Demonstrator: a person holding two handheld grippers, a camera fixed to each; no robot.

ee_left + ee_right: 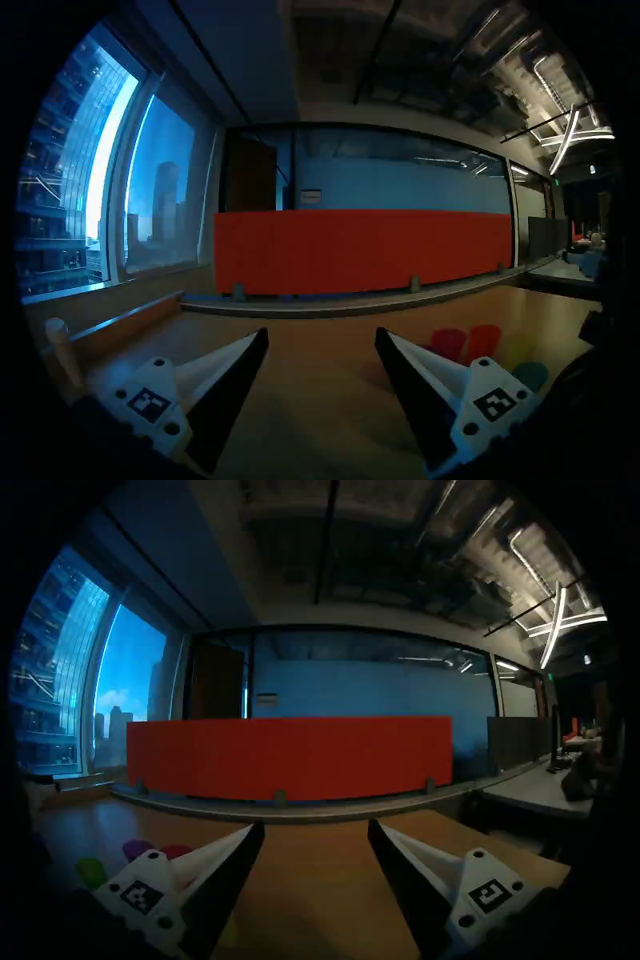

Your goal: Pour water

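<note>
Left gripper [321, 331] released, fingers spread wide, nothing between, over brown wooden table [320, 416]. Cluster of small coloured plastic cups [484, 341] on table, near its right finger. Right gripper [314, 824] equally unclenched, empty. Red partition panel [360, 250] beyond.

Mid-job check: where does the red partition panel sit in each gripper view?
Left gripper view: red partition panel across the centre, beyond the table, above the open left tool.
Right gripper view: same panel, centre, shifted slightly left, above the open right tool.
Shared landmark: the tall window on the left side of both.
</note>
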